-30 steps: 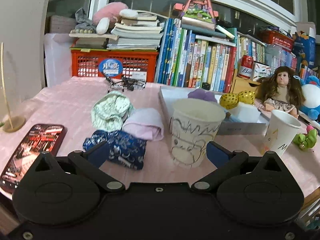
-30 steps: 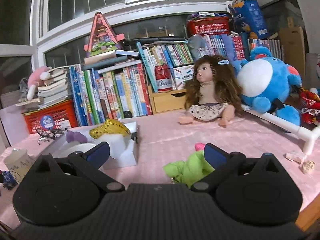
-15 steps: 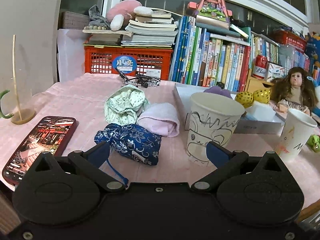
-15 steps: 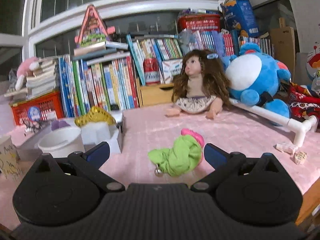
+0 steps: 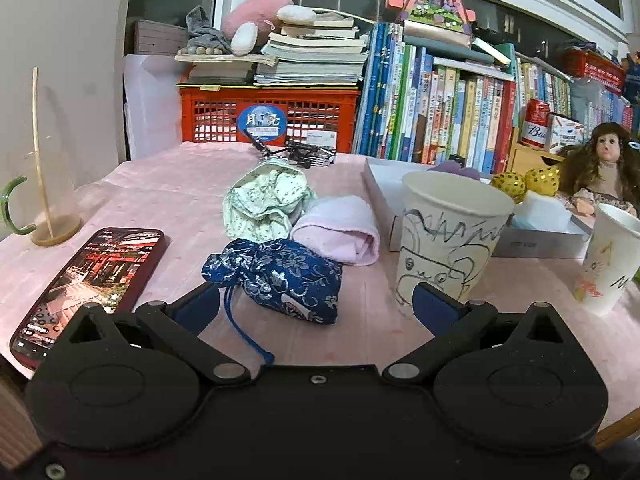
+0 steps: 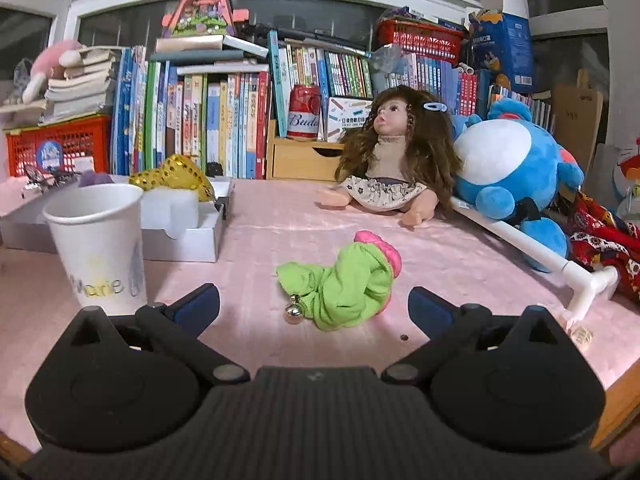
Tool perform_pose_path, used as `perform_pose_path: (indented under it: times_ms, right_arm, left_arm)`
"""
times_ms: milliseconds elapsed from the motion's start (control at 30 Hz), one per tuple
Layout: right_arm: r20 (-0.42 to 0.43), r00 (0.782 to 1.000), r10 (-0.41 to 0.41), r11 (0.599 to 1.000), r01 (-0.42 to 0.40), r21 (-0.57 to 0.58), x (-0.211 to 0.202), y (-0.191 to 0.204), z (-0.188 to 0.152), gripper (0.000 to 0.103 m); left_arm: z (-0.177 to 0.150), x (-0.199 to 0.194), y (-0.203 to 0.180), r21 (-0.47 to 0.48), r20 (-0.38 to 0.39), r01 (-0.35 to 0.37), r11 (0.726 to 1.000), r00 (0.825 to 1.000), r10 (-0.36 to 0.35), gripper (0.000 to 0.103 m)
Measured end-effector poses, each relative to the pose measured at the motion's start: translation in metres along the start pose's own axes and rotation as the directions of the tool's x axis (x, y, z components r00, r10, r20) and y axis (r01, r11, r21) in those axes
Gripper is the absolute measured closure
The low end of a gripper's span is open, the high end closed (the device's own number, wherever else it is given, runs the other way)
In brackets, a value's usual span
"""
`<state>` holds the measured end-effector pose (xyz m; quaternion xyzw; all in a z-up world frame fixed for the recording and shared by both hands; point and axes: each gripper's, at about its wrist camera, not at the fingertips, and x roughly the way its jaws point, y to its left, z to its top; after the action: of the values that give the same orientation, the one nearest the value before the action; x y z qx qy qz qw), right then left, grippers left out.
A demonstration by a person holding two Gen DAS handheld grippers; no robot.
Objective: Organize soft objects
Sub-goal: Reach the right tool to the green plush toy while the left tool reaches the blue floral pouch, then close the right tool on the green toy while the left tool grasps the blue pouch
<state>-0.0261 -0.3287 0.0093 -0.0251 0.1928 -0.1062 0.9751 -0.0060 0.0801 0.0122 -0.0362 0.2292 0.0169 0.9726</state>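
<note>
The left hand-held gripper (image 5: 316,304) is wide open and empty, with the blue pouch (image 5: 276,278) lying on the tabletop (image 5: 180,196) between its fingers. The pouch looks light and squashy; best pinched across its plump middle, not by the loose cord. Its long axis runs left to right, gathered neck pointing left. The right hand-held gripper (image 6: 314,304), also wide open and empty, faces a limp green cloth toy (image 6: 346,282)
</note>
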Motion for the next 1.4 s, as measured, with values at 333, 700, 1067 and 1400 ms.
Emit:
perform_pose_path:
  times_ms: [333, 700, 1067, 1400]
  right_arm:
    - [-0.117, 0.993, 0.022, 0.994, -0.01, 0.105, 0.042, -0.01, 0.007, 0.001]
    - [-0.142, 0.99, -0.01, 0.994, 0.025, 0.109, 0.059, -0.01, 0.012, 0.015]
    - [-0.187, 0.982, -0.02, 0.993, 0.041, 0.109, 0.067, -0.009, 0.009, 0.032]
    - [-0.207, 0.978, -0.011, 0.993, 0.034, 0.112, 0.069, -0.008, 0.008, 0.036]
  left_arm:
    - [-0.001, 0.012, 0.0, -0.008, -0.006, -0.016, 1.0, 1.0, 0.016, 0.0]
    - [0.002, 0.031, 0.002, -0.028, -0.015, -0.047, 0.999, 0.999, 0.046, 0.003]
    - [0.004, 0.047, 0.003, -0.045, -0.035, -0.086, 0.995, 0.996, 0.084, 0.014]
    - [0.003, 0.051, 0.01, -0.086, -0.045, -0.101, 0.991, 0.994, 0.097, 0.038]
